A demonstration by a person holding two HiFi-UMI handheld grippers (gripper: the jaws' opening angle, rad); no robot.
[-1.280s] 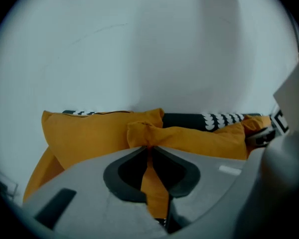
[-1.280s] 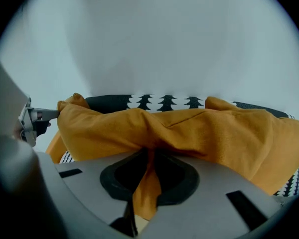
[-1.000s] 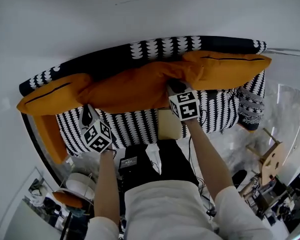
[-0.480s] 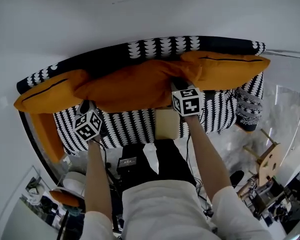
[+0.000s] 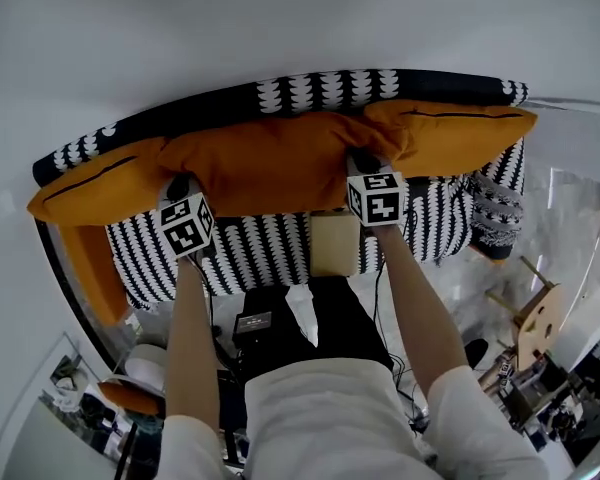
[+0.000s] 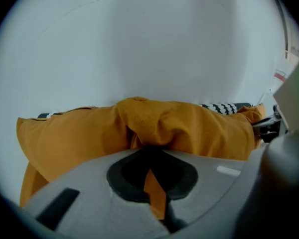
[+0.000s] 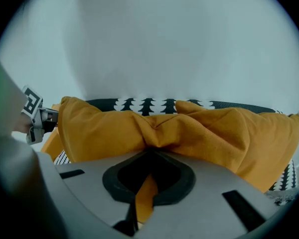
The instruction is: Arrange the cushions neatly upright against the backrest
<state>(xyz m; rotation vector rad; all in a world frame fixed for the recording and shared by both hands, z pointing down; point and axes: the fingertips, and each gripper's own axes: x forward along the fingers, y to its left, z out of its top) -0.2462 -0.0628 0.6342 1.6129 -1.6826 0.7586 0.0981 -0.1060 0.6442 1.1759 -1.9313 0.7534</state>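
Facing a plain white wall, we look down on a sofa with a black-and-white pattern. Three orange cushions stand in a row along its backrest. The middle cushion is the widest in view. It leans against the backrest, and its ends touch the neighbours on either side. The left cushion sits at the left end of the sofa, with a dark seam line along its upper face. The right cushion sits at the right end and shows the same seam line. We hold the middle cushion at its two lower corners.

The left gripper is clamped on the lower left corner. Its jaws stand close together, with a fold of orange fabric pinched between them. The right gripper is clamped on the lower right corner. Its jaws have just been closing, and a fold of orange fabric is likewise pinched between them. A small beige box sits at the front of the seat between our arms.
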